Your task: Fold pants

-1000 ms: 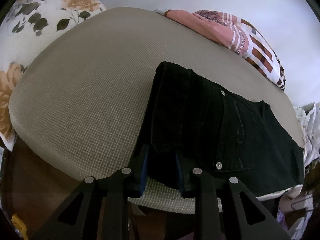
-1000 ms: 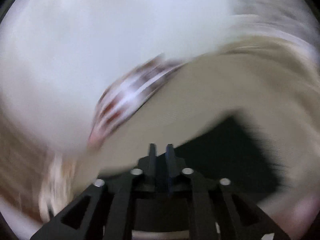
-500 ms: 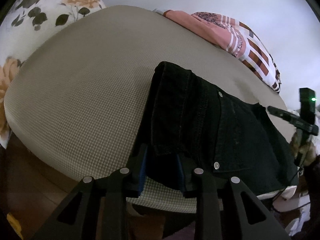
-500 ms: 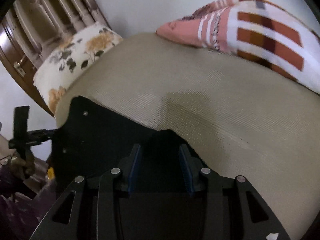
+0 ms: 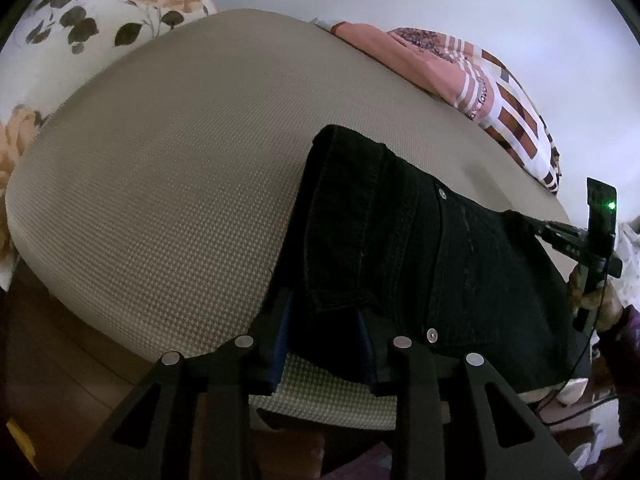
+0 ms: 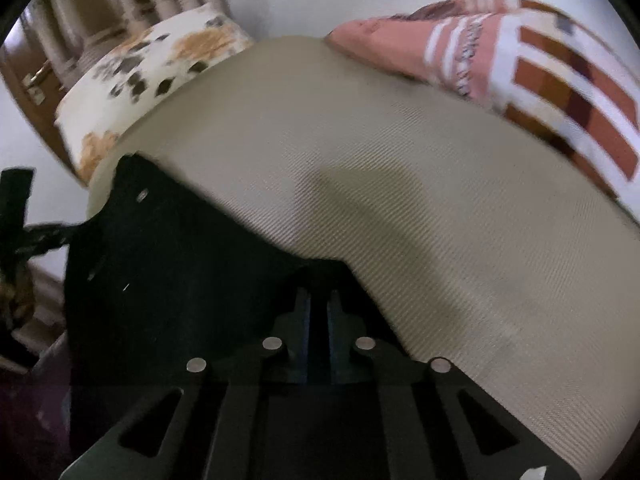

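Black pants lie folded on the beige mattress, near its front edge. My left gripper stands over their front left corner. Its jaws are opening, and the folded hem lies loosely between the blue pads. My right gripper is at the pants' other end, its narrow jaws shut on the dark cloth. In the left wrist view the right gripper reaches in from the right onto the pants' edge. The right wrist view shows the left gripper at the far left.
A floral pillow lies at the back left and a pink striped pillow at the back right, both against a white wall. A wooden bed frame and brown floor border the mattress. Loose clutter sits low on the right.
My right gripper swung across to the pants' far end and shut on the cloth. The left gripper stayed put while its pads spread a little wider.
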Tool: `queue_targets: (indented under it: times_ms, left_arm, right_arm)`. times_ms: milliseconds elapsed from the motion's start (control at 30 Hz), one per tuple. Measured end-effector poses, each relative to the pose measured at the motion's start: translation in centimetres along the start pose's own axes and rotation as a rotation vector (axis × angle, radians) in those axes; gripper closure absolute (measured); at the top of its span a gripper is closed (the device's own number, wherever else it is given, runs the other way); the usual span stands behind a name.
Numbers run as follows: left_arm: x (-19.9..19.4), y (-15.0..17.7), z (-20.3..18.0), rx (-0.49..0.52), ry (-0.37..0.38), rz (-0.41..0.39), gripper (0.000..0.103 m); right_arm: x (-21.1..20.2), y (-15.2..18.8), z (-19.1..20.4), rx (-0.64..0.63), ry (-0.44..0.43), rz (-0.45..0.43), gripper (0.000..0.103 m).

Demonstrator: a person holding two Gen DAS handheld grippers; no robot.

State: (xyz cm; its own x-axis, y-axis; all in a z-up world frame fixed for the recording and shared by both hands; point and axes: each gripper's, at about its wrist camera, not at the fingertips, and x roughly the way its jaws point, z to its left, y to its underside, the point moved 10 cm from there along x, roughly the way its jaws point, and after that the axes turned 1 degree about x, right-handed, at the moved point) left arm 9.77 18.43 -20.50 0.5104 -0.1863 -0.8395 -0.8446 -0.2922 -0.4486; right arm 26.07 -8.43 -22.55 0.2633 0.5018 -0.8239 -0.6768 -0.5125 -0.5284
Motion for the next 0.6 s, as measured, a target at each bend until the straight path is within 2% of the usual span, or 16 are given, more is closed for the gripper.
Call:
queue_targets:
  times_ms: [67, 133, 267, 367, 400, 533, 600]
  left_arm:
    - [-0.2, -0.3, 0.2, 0.017, -0.033, -0.025, 0.054]
    - [0.0, -0.4, 0.6, 0.022, -0.060, -0.030, 0.048]
    - [0.4, -0.3, 1.4, -0.031, -0.036, -0.018, 0.041]
    - [0.4, -0.4, 1.4, -0.024, -0.049, -0.018, 0.040]
    - [0.3, -0.5, 1.3, -0.017, -0.060, -0.020, 0.040]
    - [-0.7, -1.3, 0.3, 0.054, -0.115, -0.067, 0.040]
    - [-1.2, -1.6, -0.3, 0.090, -0.131, -0.093, 0.040]
  right_arm:
    - [0.1, -0.3, -1.1, 0.027, 0.052, -0.033, 0.100]
    - [0.7, -0.4, -2.1, 0.067, 0.088, -0.052, 0.100]
    - [1.3, -0.7, -2.4, 0.078, 0.117, -0.099, 0.101]
    - [1.1, -0.8, -2.8, 0.138, 0.077, -0.132, 0.100]
    - [1.0, -0.7, -2.7, 0.135, 0.064, -0.138, 0.097]
    - [0.9, -0.7, -2.5, 0.155, 0.014, -0.147, 0.093]
    - [1.0, -0.8, -3.0, 0.187, 0.018, -0.151, 0.077]
